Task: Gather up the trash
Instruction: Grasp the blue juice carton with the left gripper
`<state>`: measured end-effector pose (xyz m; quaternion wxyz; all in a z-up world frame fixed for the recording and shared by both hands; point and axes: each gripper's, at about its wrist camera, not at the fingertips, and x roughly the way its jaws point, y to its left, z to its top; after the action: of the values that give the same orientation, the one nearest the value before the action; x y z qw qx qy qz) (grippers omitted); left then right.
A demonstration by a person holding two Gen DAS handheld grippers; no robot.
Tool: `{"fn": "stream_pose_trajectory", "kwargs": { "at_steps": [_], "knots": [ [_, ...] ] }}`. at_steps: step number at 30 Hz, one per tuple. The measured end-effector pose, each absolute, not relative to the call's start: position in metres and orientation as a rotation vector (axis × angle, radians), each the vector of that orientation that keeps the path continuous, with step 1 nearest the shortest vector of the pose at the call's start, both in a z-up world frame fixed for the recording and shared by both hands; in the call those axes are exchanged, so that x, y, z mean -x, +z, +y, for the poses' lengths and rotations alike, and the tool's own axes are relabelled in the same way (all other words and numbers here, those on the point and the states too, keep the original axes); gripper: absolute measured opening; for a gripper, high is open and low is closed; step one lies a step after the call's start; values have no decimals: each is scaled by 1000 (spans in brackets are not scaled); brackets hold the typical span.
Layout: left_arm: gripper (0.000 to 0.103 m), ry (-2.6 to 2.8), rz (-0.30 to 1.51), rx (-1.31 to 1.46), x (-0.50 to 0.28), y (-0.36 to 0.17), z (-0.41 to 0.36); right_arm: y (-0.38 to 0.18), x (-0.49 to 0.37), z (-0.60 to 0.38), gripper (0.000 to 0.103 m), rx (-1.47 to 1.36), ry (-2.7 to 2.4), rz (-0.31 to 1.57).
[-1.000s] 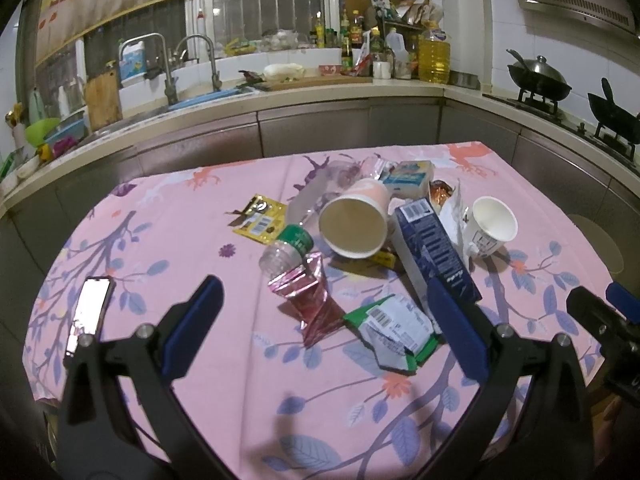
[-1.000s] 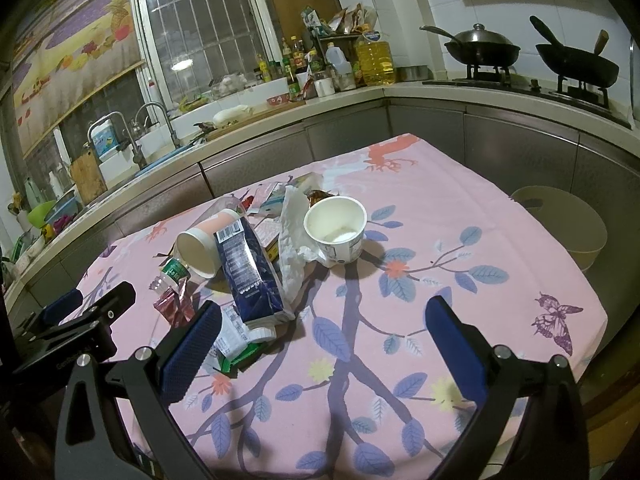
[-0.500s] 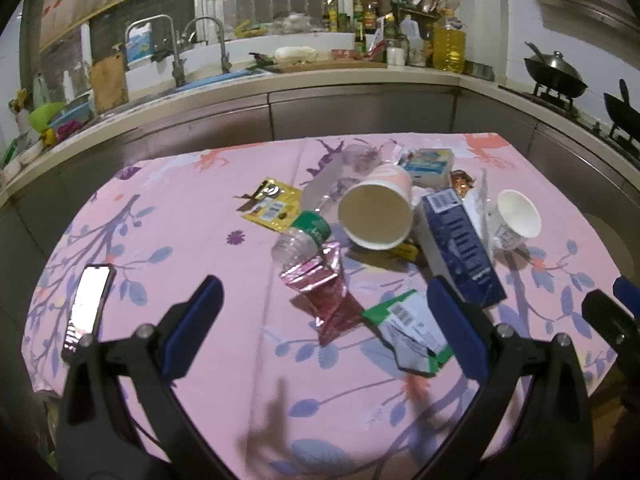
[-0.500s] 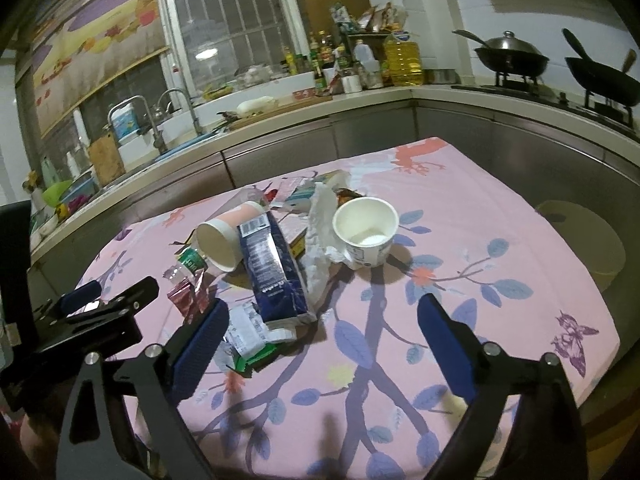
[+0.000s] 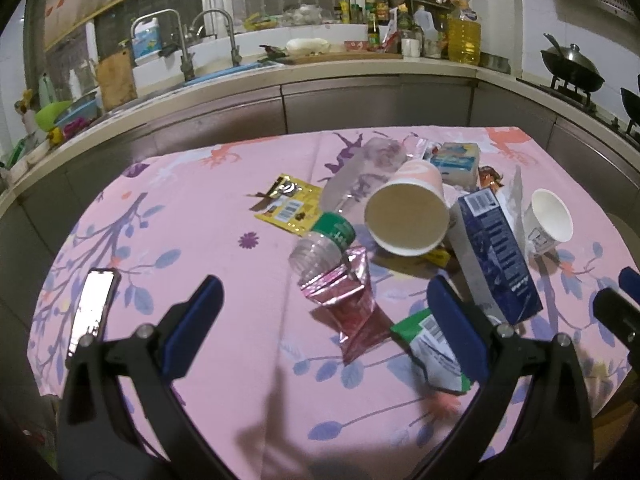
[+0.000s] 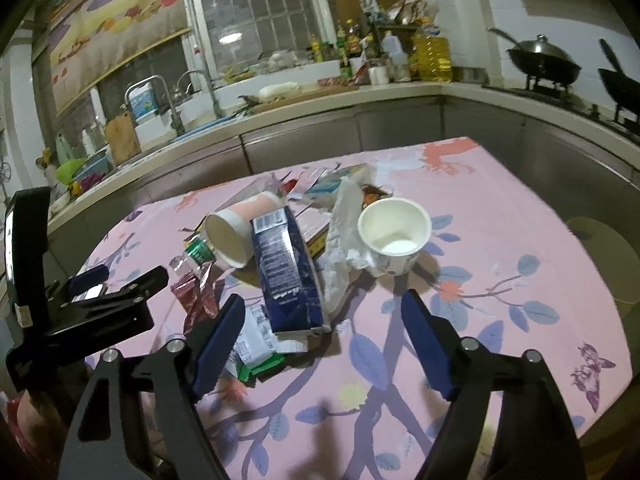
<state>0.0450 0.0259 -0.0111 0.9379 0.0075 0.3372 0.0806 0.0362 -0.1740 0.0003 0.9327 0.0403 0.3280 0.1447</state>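
Grippers left (image 5: pixel 324 312) and right (image 6: pixel 322 330) spread empty, green wrapper (image 5: pixel 434 346) partly hidden.

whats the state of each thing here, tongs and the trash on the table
left tongs: open, empty, above the table
right tongs: open, empty
pink paper cup: on its side, mouth toward the left camera
white paper cup: tilted, almost empty
blue carton: lying flat
plastic bottle: crushed, lying down
red foil wrapper: torn open, crumpled
phone: flat, screen lit
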Motion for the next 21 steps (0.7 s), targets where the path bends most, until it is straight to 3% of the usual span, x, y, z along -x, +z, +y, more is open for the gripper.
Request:
{"fn": "stream_pose_trajectory", "kwargs": {
  "at_steps": [8,15,21],
  "knots": [
    [98,80,700,21,-59,-7,36,-17,-51,-159,48,-32,387,747],
    [98,-129,717,85,-73,5,16,-28,-65,-168,46,-39,369,764],
    [98,-278,832,79,-106,-10,-33,-28,-92,-233,46,-215,245,772]
  ]
}}
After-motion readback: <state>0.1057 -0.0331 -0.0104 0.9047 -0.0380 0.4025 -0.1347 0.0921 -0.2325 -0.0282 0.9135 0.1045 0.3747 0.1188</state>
